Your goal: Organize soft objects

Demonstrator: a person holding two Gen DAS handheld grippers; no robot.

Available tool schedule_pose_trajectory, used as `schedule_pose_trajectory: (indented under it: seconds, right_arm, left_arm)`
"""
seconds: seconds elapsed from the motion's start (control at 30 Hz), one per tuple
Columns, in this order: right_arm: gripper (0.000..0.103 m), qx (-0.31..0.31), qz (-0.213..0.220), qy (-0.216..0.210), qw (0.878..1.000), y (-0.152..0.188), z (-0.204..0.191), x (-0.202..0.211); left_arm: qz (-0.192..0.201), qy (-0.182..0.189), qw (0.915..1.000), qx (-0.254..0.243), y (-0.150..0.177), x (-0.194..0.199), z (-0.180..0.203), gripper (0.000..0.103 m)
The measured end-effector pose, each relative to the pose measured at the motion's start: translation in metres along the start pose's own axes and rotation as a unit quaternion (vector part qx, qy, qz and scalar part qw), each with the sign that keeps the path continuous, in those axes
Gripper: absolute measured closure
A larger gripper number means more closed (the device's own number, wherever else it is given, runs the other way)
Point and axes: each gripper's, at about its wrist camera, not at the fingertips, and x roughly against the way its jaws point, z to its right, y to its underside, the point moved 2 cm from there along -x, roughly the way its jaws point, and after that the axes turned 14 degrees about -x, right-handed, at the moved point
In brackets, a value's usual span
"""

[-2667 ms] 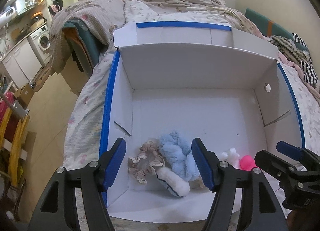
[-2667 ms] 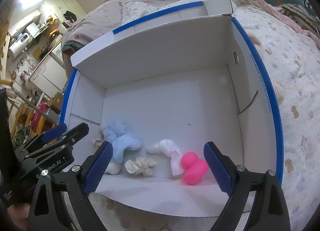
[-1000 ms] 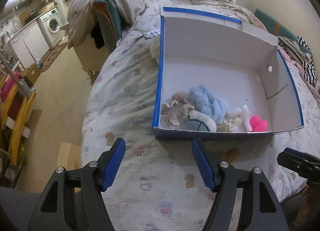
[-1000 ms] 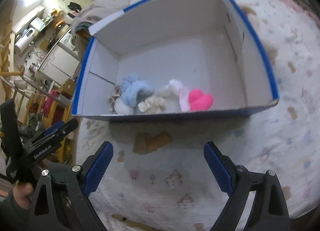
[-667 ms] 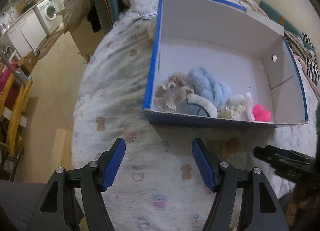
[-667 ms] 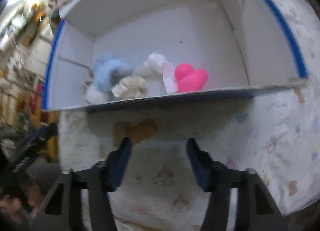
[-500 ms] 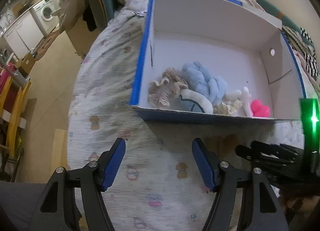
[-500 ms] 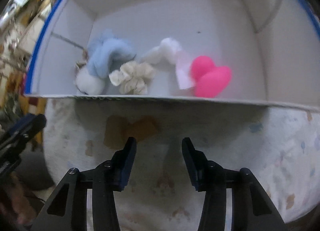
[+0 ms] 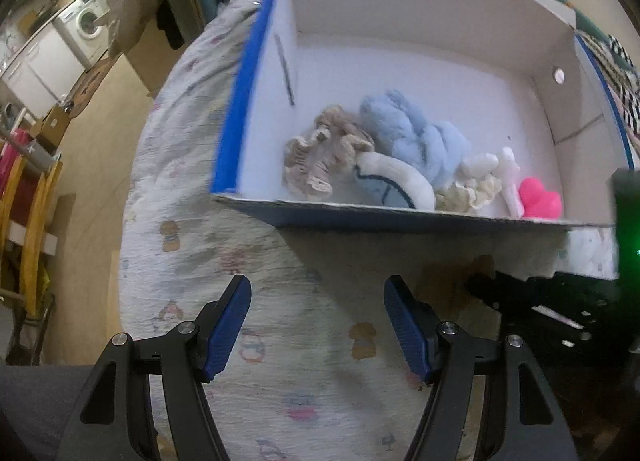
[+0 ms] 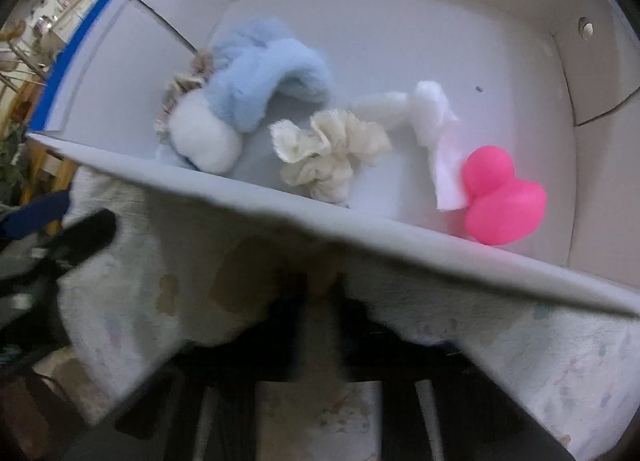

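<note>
A white box with blue-taped rims [image 9: 240,101] stands on the bed. Along its near wall lie a beige scrunchie [image 9: 320,157], a fluffy blue piece [image 9: 416,133], a white sock with blue lines [image 9: 396,181], a cream scrunchie [image 9: 468,193], a white fluffy piece [image 9: 508,173] and a pink rubber duck [image 9: 540,201]. My left gripper [image 9: 316,325] is open and empty over the sheet, short of the box. My right gripper [image 10: 320,301] is blurred and dark, its fingers drawn close together below the box's near wall [image 10: 360,237]. The duck [image 10: 500,201] and blue piece [image 10: 260,73] show there too.
The bed has a patterned sheet [image 9: 240,261]. Left of the bed is a floor with a washing machine [image 9: 86,21] and a yellow chair [image 9: 24,201]. Rumpled bedding and a striped cloth [image 9: 620,61] lie beyond the box.
Both grippers pulled back out of the box and over the sheet. The right gripper's fingers narrowed from wide open to nearly together and it moved low against the box's near wall.
</note>
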Motion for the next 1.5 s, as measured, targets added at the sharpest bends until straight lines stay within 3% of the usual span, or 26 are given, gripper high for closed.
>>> schedule_pose_trajectory:
  seconds: [0.2,0.5,0.67,0.73,0.83,0.9,0.97,1.23,1.5]
  right_arm:
    - [0.094,-0.021,0.017,-0.039,0.999,0.007,0.015,0.023]
    - [0.094,-0.075,0.026,-0.045,0.996,0.003,0.043,0.037]
    - [0.094,-0.071,0.032,-0.05,0.996,-0.002,0.045,0.045]
    - [0.094,-0.069,0.032,-0.051,0.996,-0.003,0.052,0.048]
    - [0.094,-0.065,0.033,-0.054,0.996,-0.004,0.049,0.05]
    - [0.094,-0.063,0.034,-0.055,0.996,-0.008,0.057,0.052]
    - [0.094,-0.062,0.036,-0.055,0.996,-0.008,0.058,0.053]
    - [0.094,-0.055,0.038,-0.049,0.997,0.0,0.058,0.057]
    - [0.094,-0.051,0.042,-0.042,0.997,0.005,0.044,0.064]
  left_arm:
    - [-0.008,0.018,0.9995,-0.025,-0.004,-0.012,0.018,0.037]
    - [-0.024,0.062,0.9944,-0.082,-0.02,-0.039,0.066,0.037]
    - [-0.065,0.067,0.9914,-0.092,-0.025,-0.064,0.071,0.037]
    - [-0.071,0.061,0.9916,-0.09,-0.023,-0.07,0.069,0.04]
    - [-0.067,0.062,0.9924,-0.082,-0.024,-0.07,0.06,0.059]
    - [-0.067,0.067,0.9922,-0.082,-0.027,-0.069,0.057,0.083]
    - [-0.065,0.058,0.9927,-0.083,-0.028,-0.068,0.054,0.09]
    - [-0.053,0.051,0.9952,-0.063,-0.037,-0.06,0.03,0.091]
    - [-0.037,0.047,0.9975,-0.036,-0.017,-0.038,-0.009,0.091]
